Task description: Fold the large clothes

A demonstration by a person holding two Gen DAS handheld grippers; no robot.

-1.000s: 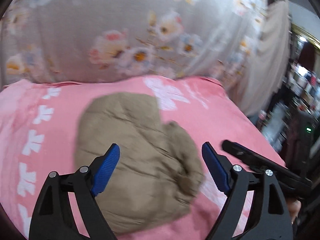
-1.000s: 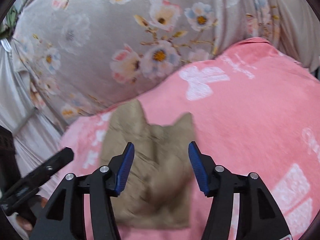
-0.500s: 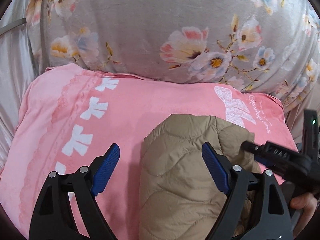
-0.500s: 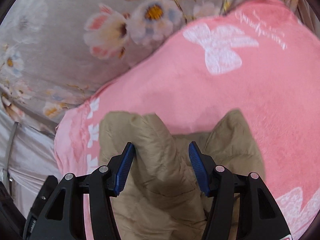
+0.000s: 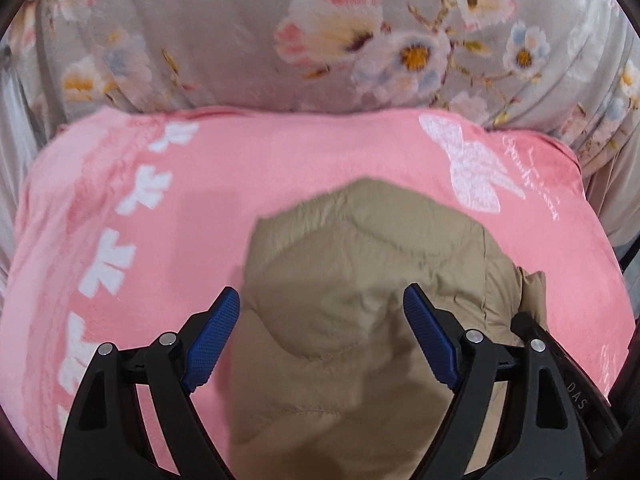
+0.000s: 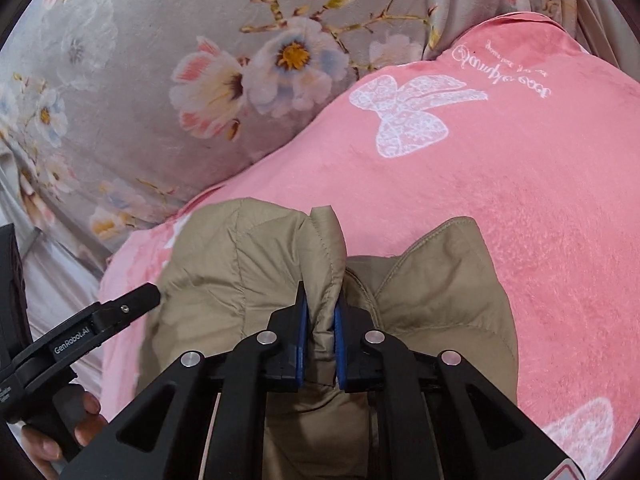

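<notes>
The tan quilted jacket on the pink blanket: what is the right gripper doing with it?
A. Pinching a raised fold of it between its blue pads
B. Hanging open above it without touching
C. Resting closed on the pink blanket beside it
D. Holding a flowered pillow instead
A. In the right wrist view the right gripper has just been closing, and its blue pads now press on a raised fold of the tan quilted jacket standing up between them.

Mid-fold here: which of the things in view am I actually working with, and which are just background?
In the job:
- tan quilted padded jacket, a raised fold of it pinched
- right gripper, jaws just closed on that fold
- left gripper, open over the jacket

Just lying about:
- pink plush blanket with white bows, under the jacket
- grey floral fabric behind
</notes>
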